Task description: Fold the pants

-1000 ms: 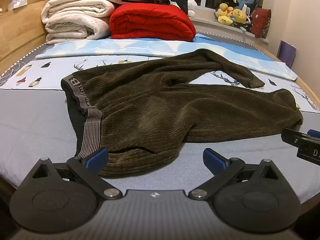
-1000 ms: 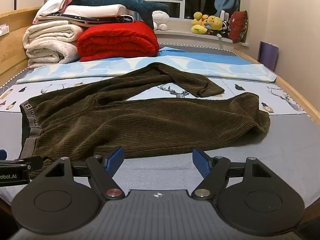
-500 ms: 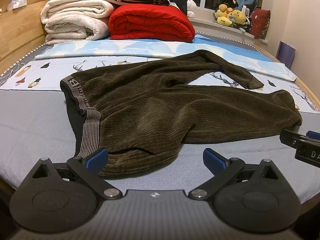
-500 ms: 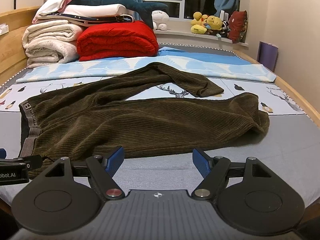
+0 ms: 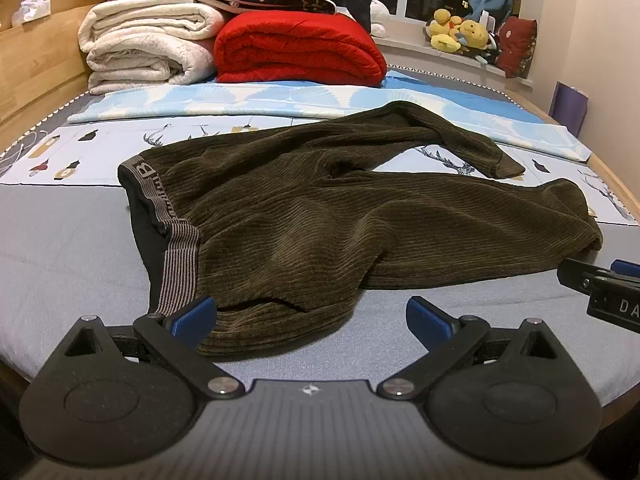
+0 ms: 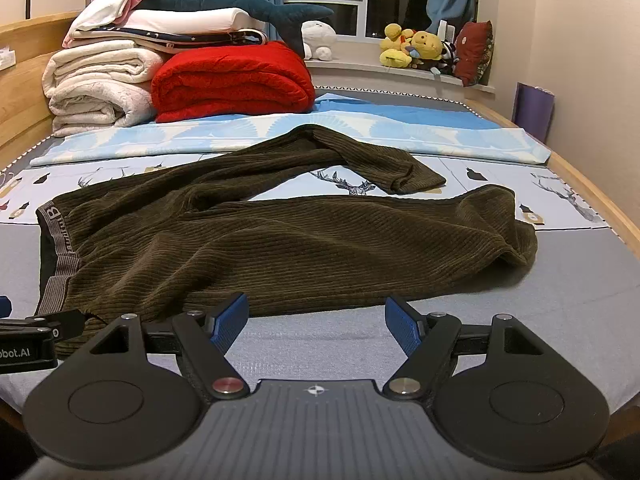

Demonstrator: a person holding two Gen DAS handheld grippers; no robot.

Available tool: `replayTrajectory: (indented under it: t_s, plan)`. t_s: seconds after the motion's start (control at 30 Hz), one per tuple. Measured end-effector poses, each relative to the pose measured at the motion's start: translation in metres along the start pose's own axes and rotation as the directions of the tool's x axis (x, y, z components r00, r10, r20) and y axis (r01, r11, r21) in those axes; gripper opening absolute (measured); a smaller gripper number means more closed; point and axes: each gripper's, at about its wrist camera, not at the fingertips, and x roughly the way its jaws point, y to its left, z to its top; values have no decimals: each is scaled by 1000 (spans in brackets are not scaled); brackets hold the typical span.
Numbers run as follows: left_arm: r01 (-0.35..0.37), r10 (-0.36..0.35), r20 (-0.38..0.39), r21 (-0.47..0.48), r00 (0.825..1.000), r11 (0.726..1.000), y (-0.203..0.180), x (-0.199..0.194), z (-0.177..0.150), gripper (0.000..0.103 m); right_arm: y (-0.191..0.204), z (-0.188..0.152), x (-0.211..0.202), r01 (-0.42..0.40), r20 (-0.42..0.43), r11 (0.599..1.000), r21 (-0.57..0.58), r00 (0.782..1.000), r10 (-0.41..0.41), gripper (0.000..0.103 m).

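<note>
Dark olive corduroy pants (image 5: pixel 320 220) lie spread and rumpled on the bed, also in the right wrist view (image 6: pixel 260 240). The grey striped waistband (image 5: pixel 176 248) is at the left, the two legs run to the right, the far leg bent back. My left gripper (image 5: pixel 310 316) is open and empty at the near edge of the pants by the waistband. My right gripper (image 6: pixel 316 320) is open and empty just in front of the near leg. Each gripper shows at the edge of the other's view.
The bed (image 5: pixel 60 264) has a grey sheet and a printed blue cover. Folded white blankets (image 5: pixel 148 44) and a red blanket (image 5: pixel 296 48) are stacked at the back. Plush toys (image 6: pixel 416 46) sit on the windowsill. Wooden bed rail (image 6: pixel 592 188) at the right.
Both grippers have shifted slightly; the left wrist view now looks a bit higher at the bed. The pants have not moved. Both grippers stay open.
</note>
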Motion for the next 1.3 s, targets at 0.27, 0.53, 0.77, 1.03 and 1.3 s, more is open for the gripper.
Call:
replayTrajectory:
  t_s: [0.27,0.53,0.77,1.03,1.3]
  plan:
    - [5,-5,2,2,1000,1000,-2,-1,1,102,-1,1,0,0,0,1000,4,1000,0,77]
    - [126,-139,139,98,980,987,33,-15,53,23,-44,26,-20,23,147,992,124,988,-41,48]
    - [45,-68,137,164,988,985,117,39,114,23,-141,61,3,94,203,964,249,968,-147,25]
    - [-16,-58,-250,-284,966,959,193,139,125,54,-270,52,117,235,-123,779,582,972,-202,50]
    - [-58,-87,-435,-308,896,950,205,189,95,77,-330,29,206,283,-264,573,769,957,-118,58]
